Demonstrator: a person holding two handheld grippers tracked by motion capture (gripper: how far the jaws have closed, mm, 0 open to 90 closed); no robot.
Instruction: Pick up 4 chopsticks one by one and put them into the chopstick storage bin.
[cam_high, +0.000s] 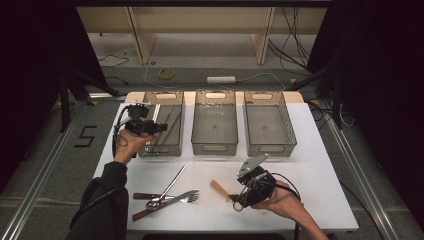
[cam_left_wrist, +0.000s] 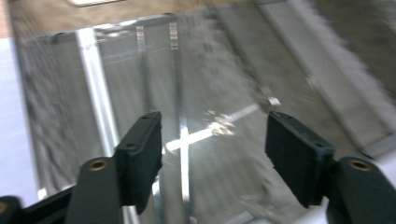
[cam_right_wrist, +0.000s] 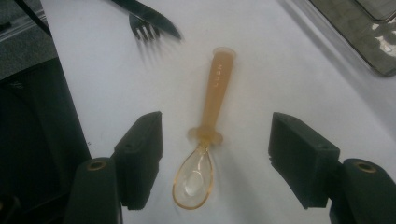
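Observation:
An orange translucent plastic spoon (cam_right_wrist: 212, 107) lies on the white table (cam_high: 310, 165), its bowl toward the camera. My right gripper (cam_right_wrist: 215, 135) is open and hangs low over it, one jaw on each side of the neck, touching nothing. In the high view the right gripper (cam_high: 240, 200) is at the table's front right, covering the bowl end of the spoon (cam_high: 219, 189). My left gripper (cam_left_wrist: 215, 130) is open and empty over the left grey bin (cam_high: 162, 145), which holds blurred silver cutlery (cam_left_wrist: 180, 93). The high view shows the left gripper (cam_high: 152, 127) at that bin's left wall.
Two more grey bins stand beside it, the middle bin (cam_high: 215, 145) and the right bin (cam_high: 270, 145). A knife, a fork and a metal spoon lie heaped at the front left (cam_high: 167, 196); the fork (cam_right_wrist: 144, 30) and a dark knife blade (cam_right_wrist: 149, 16) lie beyond the orange spoon.

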